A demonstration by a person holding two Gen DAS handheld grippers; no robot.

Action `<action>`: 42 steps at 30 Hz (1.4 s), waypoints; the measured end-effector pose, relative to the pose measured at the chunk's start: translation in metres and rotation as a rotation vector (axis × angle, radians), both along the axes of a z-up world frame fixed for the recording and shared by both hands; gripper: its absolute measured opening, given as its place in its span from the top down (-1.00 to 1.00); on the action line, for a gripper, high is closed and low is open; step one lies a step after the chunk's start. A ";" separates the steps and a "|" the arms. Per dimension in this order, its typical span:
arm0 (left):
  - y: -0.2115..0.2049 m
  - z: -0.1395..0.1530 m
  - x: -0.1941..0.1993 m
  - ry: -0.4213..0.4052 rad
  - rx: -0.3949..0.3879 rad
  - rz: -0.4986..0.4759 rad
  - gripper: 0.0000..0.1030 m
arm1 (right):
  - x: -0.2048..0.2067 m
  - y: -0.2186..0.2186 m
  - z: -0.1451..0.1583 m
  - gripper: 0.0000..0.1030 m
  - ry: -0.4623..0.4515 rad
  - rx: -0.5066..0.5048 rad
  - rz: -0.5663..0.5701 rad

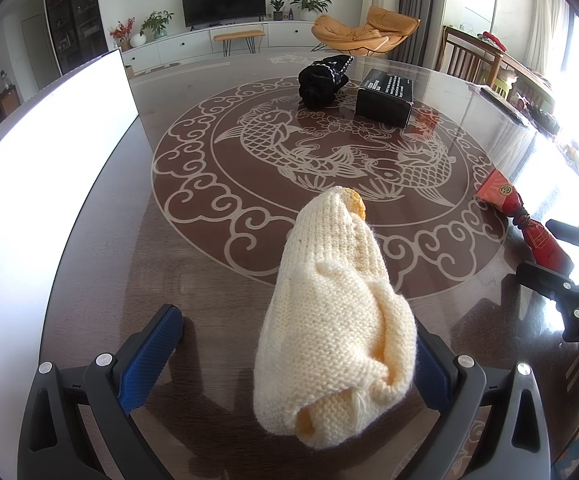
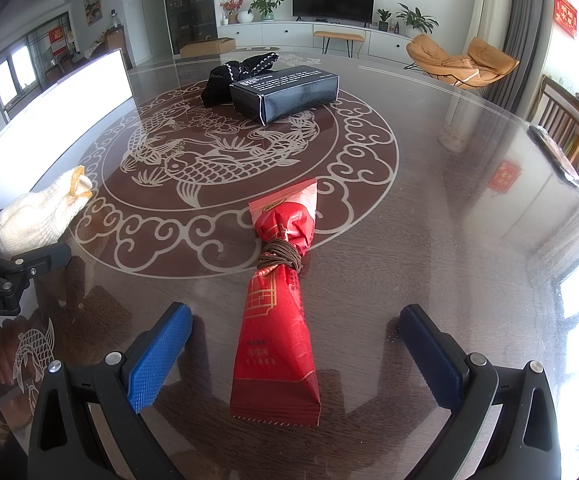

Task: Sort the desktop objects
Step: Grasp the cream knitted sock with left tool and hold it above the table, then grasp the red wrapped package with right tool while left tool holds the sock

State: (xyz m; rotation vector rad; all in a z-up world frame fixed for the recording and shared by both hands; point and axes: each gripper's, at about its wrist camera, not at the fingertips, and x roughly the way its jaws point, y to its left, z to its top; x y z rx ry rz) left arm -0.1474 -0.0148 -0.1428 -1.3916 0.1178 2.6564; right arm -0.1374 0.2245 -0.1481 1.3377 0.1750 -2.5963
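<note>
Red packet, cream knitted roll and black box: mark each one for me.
red packet (image 2: 275, 344): right wrist view, on its lower body below the cord tie.
cream knitted roll (image 1: 329, 320): left wrist view, on the middle of the knit.
black box (image 2: 301, 94): right wrist view, on its long side face.

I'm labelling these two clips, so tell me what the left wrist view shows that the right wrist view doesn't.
Only the left wrist view shows the left gripper from behind, open, with the cream knitted roll between its blue fingers, lying against the right one and apart from the left one.

Only the right wrist view shows the right gripper open around the red packet, touching neither finger, and the brown cord tied around its middle.

Both show the glass table with the fish pattern, the black box, the black cloth bundle, the television and the orange chair.
</note>
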 end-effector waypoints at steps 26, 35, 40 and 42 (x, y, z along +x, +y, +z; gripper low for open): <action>0.024 0.012 -0.011 -0.029 -0.004 -0.157 0.22 | -0.040 0.011 0.021 -0.95 -0.156 -0.055 0.014; -0.004 0.033 0.022 0.018 0.124 -0.114 0.27 | -0.040 -0.024 0.022 0.62 -0.242 0.068 0.058; -0.042 0.084 0.052 0.105 0.236 -0.068 0.27 | -0.032 -0.038 0.063 0.63 -0.163 0.009 0.067; -0.063 0.109 0.064 0.152 0.277 -0.041 0.27 | -0.031 -0.053 0.087 0.62 -0.128 -0.033 0.093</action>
